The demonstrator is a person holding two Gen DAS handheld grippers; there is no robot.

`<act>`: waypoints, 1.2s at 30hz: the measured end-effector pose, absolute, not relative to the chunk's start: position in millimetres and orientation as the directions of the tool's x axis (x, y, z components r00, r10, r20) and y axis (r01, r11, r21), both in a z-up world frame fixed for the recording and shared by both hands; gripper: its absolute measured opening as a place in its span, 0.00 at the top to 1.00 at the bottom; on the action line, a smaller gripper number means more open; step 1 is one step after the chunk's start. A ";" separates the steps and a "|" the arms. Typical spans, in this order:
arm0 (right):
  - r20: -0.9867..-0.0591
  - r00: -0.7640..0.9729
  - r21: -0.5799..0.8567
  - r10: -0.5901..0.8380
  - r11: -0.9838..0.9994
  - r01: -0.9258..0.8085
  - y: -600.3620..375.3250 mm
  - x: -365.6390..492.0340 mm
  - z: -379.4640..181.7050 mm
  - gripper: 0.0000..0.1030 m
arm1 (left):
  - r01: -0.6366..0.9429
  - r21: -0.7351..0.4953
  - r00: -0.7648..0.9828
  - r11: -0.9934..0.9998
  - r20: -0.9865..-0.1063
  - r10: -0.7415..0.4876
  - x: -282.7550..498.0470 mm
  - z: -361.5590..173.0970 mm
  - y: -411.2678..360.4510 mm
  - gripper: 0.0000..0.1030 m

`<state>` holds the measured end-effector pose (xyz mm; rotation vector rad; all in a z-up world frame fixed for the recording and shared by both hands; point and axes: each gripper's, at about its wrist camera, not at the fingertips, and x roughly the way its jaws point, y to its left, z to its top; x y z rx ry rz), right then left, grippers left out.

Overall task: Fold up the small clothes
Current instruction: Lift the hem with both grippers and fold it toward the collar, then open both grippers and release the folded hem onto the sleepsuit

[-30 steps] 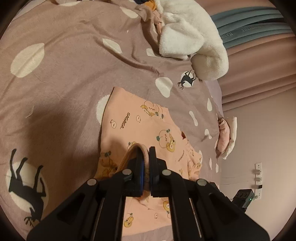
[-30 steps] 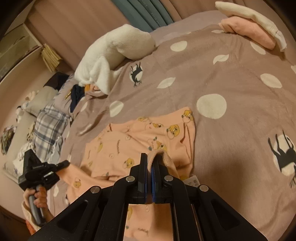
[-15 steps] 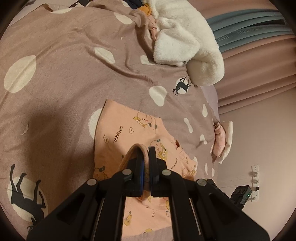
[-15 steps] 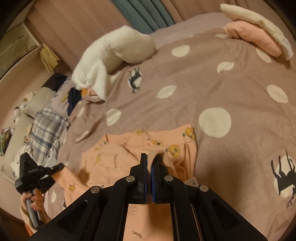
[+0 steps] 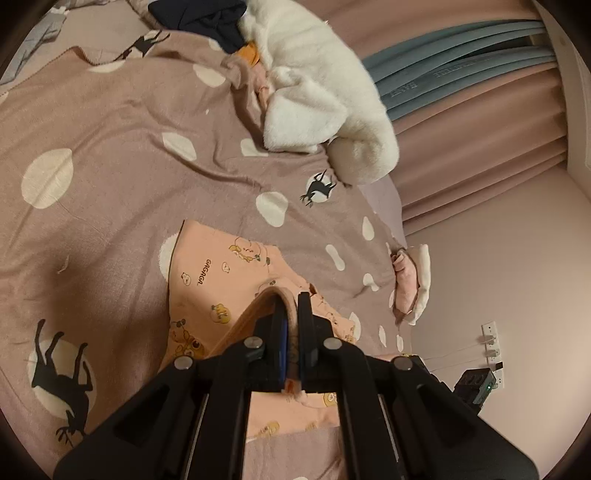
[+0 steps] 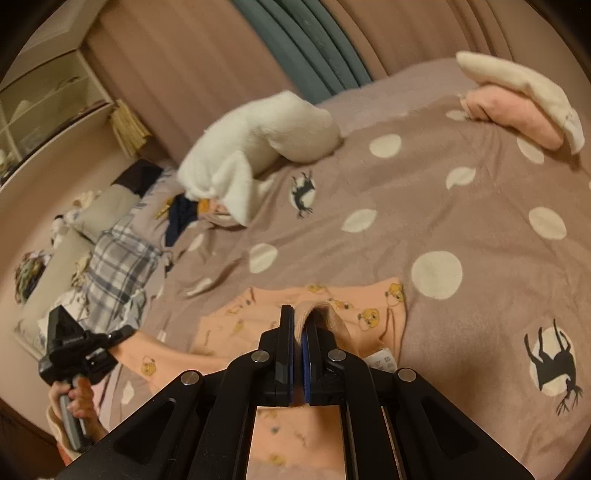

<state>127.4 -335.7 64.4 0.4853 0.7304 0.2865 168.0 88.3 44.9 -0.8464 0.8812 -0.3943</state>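
A small peach garment point(image 5: 218, 273) printed with cartoon bears lies on the brown spotted blanket point(image 5: 110, 147). My left gripper point(image 5: 291, 306) is shut on a ribbed edge of the garment and holds it lifted above the flat part. My right gripper point(image 6: 298, 321) is shut on another ribbed edge of the same garment point(image 6: 369, 317), also lifted. The left gripper also shows in the right wrist view point(image 6: 107, 341) at the far left, held by a hand, with the peach cloth stretched from it.
A white fluffy blanket point(image 5: 325, 88) lies at the far side of the bed. A folded pink and cream pile point(image 6: 517, 103) sits at the bed's far corner. Plaid cloth point(image 6: 118, 266) and dark clothes point(image 5: 207, 22) lie by the pillows. Curtains point(image 5: 480, 122) hang behind.
Both grippers have carried the held edges forward over the flat part of the garment, towards its far edge. Both stay shut on the cloth.
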 end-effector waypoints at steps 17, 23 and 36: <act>-0.717 0.545 0.558 0.434 0.827 0.076 -351.7 203.9 -10.8 0.95 | -0.264 -0.726 0.501 0.634 -0.665 -0.553 257.9 -40.8 86.8 0.97; -0.695 0.557 0.587 0.455 0.807 0.073 -357.7 216.9 -5.2 0.72 | -0.298 -0.743 0.540 0.599 -0.649 -0.536 279.2 -34.2 86.3 0.28; -0.652 0.605 0.546 0.457 0.837 -0.044 -341.3 169.6 22.9 0.28 | -0.103 -0.687 0.441 0.720 -0.680 -0.586 209.3 -10.3 83.4 0.20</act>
